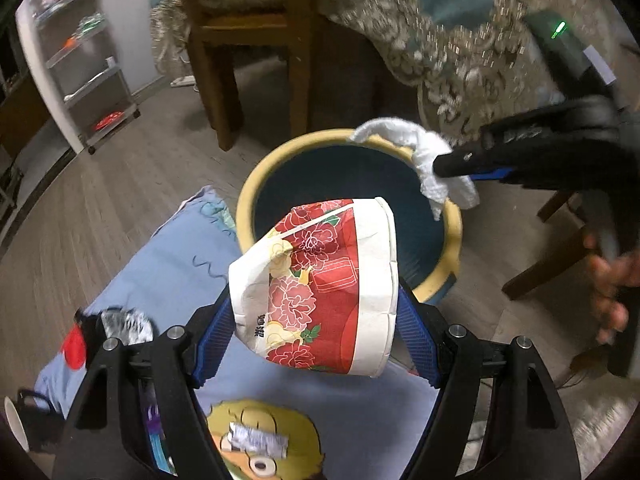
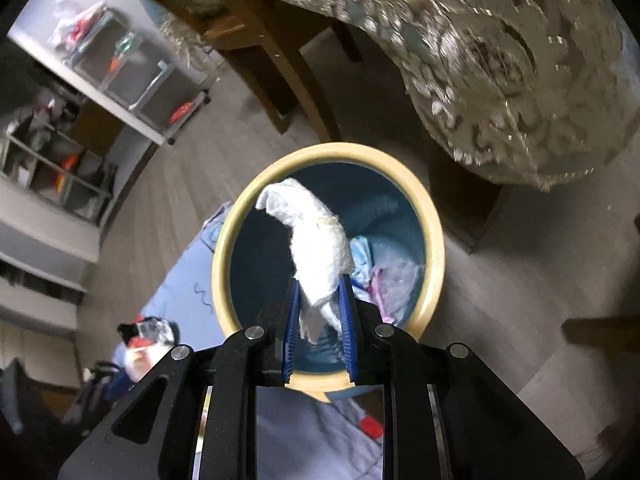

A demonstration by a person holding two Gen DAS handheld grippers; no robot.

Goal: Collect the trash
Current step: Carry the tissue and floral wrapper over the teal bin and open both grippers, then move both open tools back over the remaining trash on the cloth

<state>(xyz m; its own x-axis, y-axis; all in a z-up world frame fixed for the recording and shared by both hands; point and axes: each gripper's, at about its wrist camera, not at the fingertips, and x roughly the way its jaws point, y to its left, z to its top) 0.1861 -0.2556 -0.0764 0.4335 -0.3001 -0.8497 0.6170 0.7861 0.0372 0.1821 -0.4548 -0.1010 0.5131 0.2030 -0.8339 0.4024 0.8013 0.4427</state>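
My left gripper (image 1: pixel 316 300) is shut on a crushed paper cup (image 1: pixel 320 280) with red flowers, held just before the near rim of a round bin (image 1: pixel 248 192) with a yellow rim and dark blue inside. My right gripper (image 2: pixel 322 284) is shut on a crumpled white tissue (image 2: pixel 316 232) that hangs over the bin's (image 2: pixel 434 240) mouth. In the left wrist view the right gripper (image 1: pixel 440 164) reaches in from the right, and the tissue (image 1: pixel 424 156) dangles above the far rim. Bits of plastic and paper (image 2: pixel 384 268) lie at the bin's bottom.
A light blue cloth (image 1: pixel 160 264) with a cartoon print lies on the floor beside the bin, with a foil wrapper (image 1: pixel 256 438) and a red and silver scrap (image 1: pixel 108 332) on it. Wooden chair legs (image 1: pixel 224 92), a lace tablecloth (image 1: pixel 460 64) and a drawer cart (image 1: pixel 84 60) stand behind.
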